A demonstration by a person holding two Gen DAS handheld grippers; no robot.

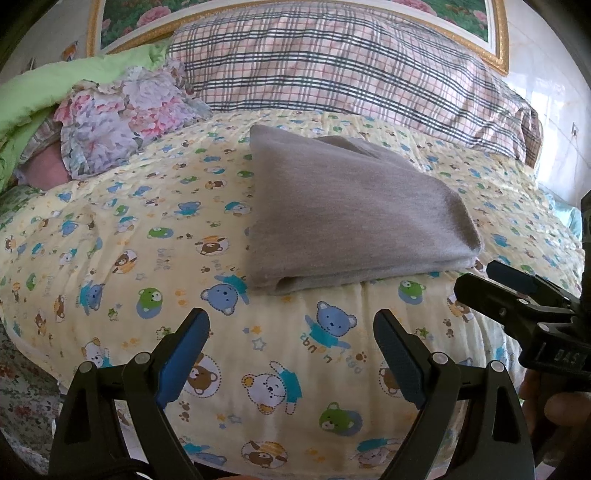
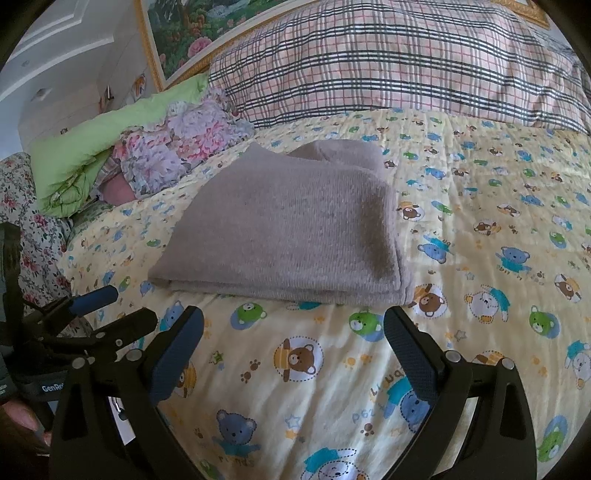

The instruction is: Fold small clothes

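A grey-brown garment lies folded into a flat rectangle on the yellow bear-print sheet; it also shows in the right wrist view. My left gripper is open and empty, a little short of the garment's near edge. My right gripper is open and empty, also just short of the near edge. The right gripper shows at the right edge of the left wrist view. The left gripper shows at the left of the right wrist view.
A plaid pillow lies along the head of the bed. A green quilt and floral fabric are piled at the back left. A framed flower picture hangs behind. The sheet's near edge drops off at the front left.
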